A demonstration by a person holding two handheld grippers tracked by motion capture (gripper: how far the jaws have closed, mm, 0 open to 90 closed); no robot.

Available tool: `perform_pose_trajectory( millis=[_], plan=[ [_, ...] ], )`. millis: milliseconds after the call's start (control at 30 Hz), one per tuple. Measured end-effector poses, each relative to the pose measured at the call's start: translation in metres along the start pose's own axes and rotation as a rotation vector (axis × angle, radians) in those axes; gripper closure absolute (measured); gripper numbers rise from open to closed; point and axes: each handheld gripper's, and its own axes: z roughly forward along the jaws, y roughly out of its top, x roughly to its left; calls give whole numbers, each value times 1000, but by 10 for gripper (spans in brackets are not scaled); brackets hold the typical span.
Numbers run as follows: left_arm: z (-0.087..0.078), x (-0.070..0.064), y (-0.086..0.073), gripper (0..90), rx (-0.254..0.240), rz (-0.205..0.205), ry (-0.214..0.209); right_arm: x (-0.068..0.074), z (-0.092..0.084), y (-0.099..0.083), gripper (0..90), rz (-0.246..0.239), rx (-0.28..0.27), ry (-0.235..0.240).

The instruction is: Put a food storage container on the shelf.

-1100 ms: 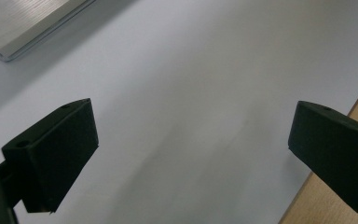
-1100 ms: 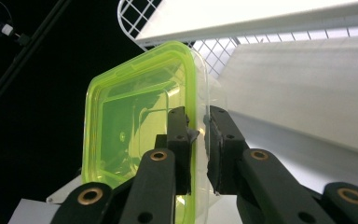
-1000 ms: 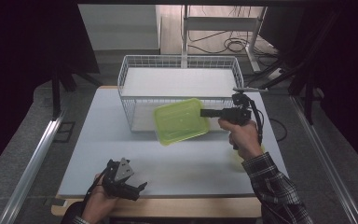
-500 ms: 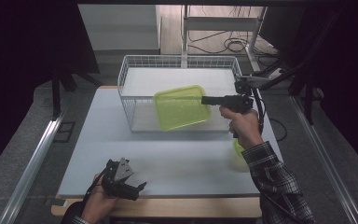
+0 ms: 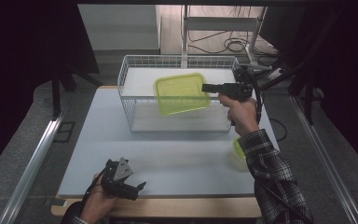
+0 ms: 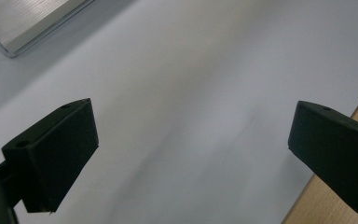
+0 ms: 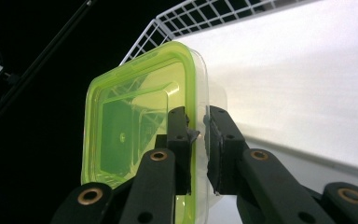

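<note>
- The bench [image 5: 177, 158] has a pale grey top with a wooden edge along its near side.
- A white wire basket [image 5: 177, 122] stands on its far half.
- A yellow-green container [image 5: 238, 148] sits near the right edge, partly hidden by a plaid sleeve.

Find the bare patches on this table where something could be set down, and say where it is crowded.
The widest free stretch of the table lies between the wire basket and the left gripper at the near edge, running left to the table's side. It is crowded at the right: the right gripper holds the green container over the basket, with another green item by the sleeve.
</note>
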Motion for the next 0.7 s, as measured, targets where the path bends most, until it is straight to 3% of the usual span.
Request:
perform_pose_trajectory(
  millis=[700],
  plan=[
    [-2, 4, -1, 12, -15, -29, -4, -7, 22, 29, 797, 38, -87, -94]
  ],
)
